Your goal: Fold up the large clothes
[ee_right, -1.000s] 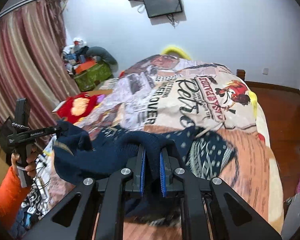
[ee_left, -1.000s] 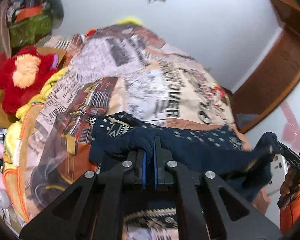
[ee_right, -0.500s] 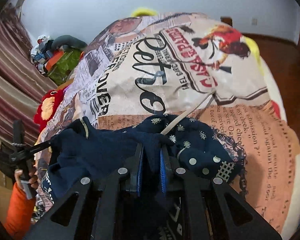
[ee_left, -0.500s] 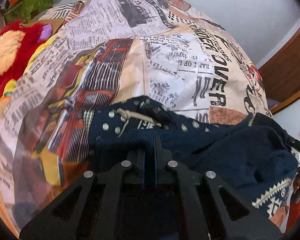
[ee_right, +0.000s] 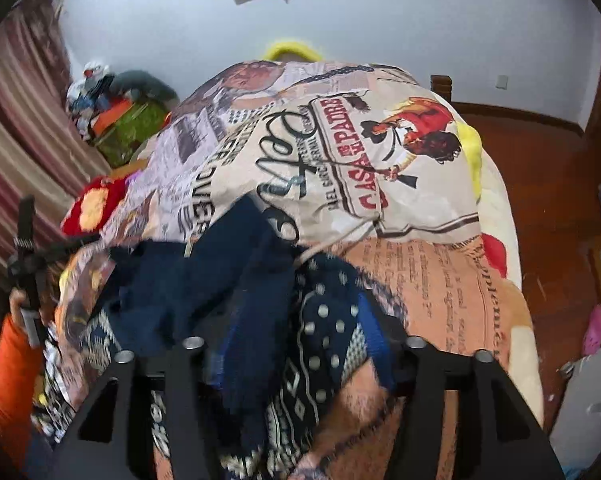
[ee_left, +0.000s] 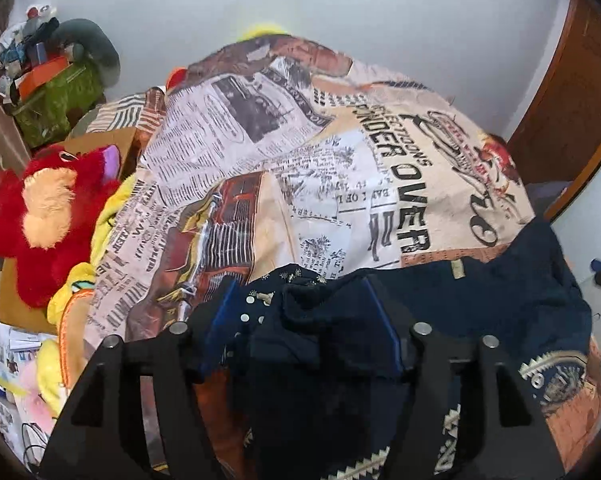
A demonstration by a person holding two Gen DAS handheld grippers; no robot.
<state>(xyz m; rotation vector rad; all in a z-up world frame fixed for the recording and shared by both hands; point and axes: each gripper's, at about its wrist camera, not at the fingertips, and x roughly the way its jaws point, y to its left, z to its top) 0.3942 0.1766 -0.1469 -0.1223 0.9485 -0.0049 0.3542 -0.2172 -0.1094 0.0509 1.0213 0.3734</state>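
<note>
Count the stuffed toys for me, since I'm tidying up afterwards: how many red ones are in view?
1. The red plush toy lies left of the bed, on a cardboard box, and shows again at the left in the right wrist view. Others may be hidden in the clutter.

left gripper [ee_left: 300, 312] | right gripper [ee_right: 296, 320] | jaws released navy garment [ee_left: 480, 300]

Red plush toy [ee_left: 48, 224], printed bedspread [ee_left: 340, 168]

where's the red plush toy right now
The red plush toy sits off the bed's left edge in the left wrist view, beside the newspaper-print bedspread and below the green basket.
</note>
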